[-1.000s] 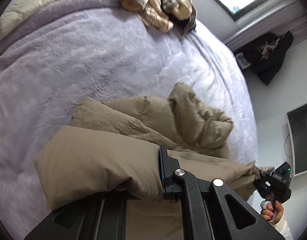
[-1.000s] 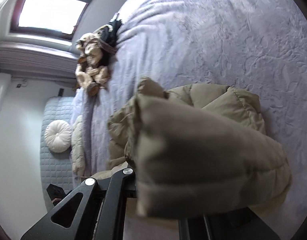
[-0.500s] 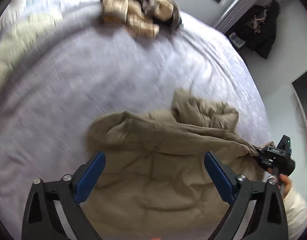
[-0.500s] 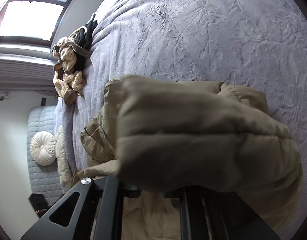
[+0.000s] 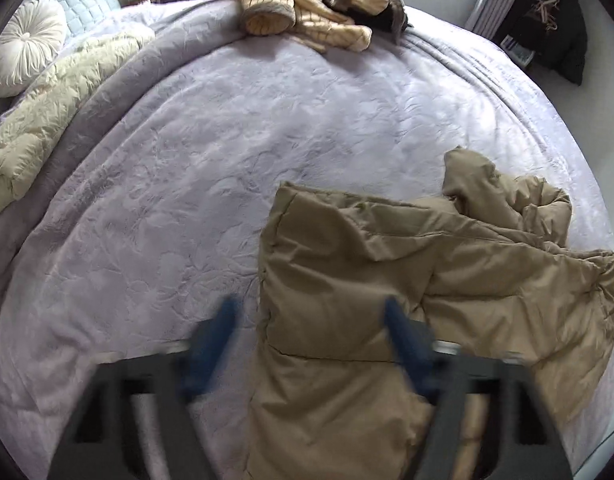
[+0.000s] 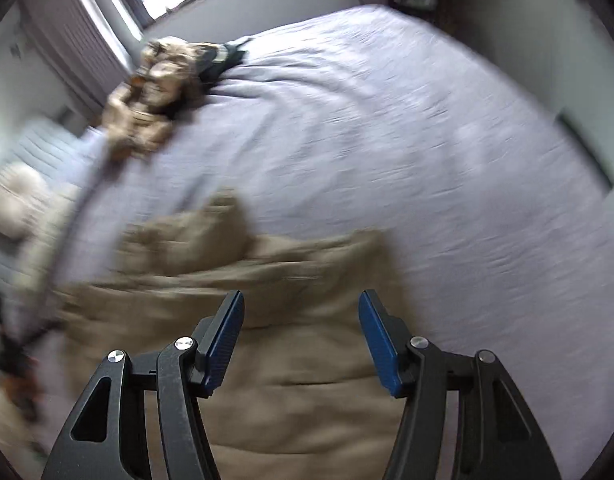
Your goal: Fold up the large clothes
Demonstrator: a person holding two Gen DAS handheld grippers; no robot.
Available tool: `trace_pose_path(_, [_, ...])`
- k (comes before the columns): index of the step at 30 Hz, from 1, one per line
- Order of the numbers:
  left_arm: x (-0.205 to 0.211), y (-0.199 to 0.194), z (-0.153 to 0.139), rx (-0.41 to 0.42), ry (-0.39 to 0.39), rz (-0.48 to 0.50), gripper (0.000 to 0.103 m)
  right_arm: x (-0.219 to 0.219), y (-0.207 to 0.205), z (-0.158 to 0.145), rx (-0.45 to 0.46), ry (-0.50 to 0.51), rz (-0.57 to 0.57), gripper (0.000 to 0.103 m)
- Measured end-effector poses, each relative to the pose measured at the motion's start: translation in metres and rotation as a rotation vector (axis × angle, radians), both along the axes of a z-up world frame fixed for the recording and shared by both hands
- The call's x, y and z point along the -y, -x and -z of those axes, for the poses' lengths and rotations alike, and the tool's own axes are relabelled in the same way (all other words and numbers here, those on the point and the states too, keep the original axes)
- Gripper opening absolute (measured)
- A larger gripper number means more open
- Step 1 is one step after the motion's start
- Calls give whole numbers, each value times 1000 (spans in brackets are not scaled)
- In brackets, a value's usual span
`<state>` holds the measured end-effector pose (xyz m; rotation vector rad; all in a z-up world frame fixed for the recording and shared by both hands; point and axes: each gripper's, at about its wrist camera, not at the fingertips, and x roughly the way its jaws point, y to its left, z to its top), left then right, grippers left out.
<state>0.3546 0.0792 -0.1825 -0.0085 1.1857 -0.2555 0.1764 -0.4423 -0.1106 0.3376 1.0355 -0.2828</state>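
A tan puffer jacket (image 5: 407, 300) lies on the lilac bed cover (image 5: 227, 140), folded over itself, with a rumpled part at its far right. It also shows in the right wrist view (image 6: 287, 340), blurred. My left gripper (image 5: 309, 316) is open and empty just above the jacket's near left edge; its blue pads are blurred. My right gripper (image 6: 301, 312) is open and empty above the jacket's middle.
A heap of striped cream and dark clothes (image 5: 315, 0) lies at the bed's far edge and also shows in the right wrist view (image 6: 163, 80). A cream duvet (image 5: 47, 120) and a round white cushion (image 5: 23, 44) lie at the far left. Dark things (image 5: 547, 40) sit on the floor by the wall.
Both grippers have let go of the jacket and opened. The jacket has dropped onto the bed in a folded shape. Both cameras have swung to look across the bed.
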Motion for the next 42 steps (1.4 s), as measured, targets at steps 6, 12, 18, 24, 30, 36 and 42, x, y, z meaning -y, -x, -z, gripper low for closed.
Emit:
trace_pose_path(6, [26,13,-5,62,6,128,61,12,8,21,-67,-24,-53,9])
trace_pose_path(12, [21,-42,55,-30,17,-35,62,30,-23,66,-132,17,26,9])
trace_pose_path(18, [31,-57,84,-16,0,-70,68,48,-48,123,-182,2,115,6])
trace_pose_path(24, [11,-65,61,14,-25,-165,68,48,-58,131,-201,40,132,5])
trace_pose_path(30, [-2,-56,33,86,-65,-143,68,44,-48,105,-185,71,106,9])
trace_pose_path(36, [-8,-70,83,-42,-83,-210,69,18,-5,71,-88,96,160,10])
trace_pose_path(42, [-6,-70,79,-41,-117,-227,71,28,-2,108,-170,36,194,9])
